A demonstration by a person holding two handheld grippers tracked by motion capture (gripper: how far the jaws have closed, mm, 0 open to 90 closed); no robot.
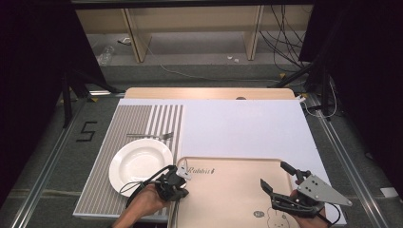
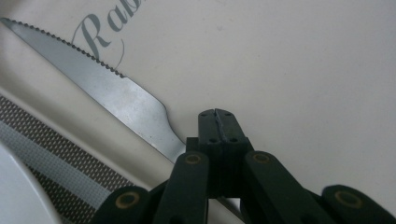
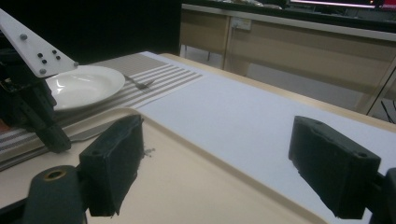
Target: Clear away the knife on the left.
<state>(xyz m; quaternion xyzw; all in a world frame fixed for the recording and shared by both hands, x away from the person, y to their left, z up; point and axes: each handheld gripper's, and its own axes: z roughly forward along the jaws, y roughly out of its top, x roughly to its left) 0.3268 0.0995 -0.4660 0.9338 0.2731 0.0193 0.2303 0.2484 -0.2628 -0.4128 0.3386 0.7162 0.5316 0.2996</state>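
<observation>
Over the tray (image 1: 228, 190), left claw (image 2: 218, 122) clamped empty beside knife (image 2: 107, 88) — right claw (image 1: 285, 175) agape.

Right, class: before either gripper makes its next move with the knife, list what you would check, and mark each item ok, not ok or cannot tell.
1. Left gripper jaws shut: ok.
2. Knife actually clamped: cannot tell; the blade runs beside the closed tips and disappears under them.
3. Right gripper open, nothing between its jaws: ok.
4. Right gripper over the tray, apart from the knife: ok.
5. Plate bare: ok.
6. Fork lying on the striped mat beyond the plate, out of the way: ok.
</observation>
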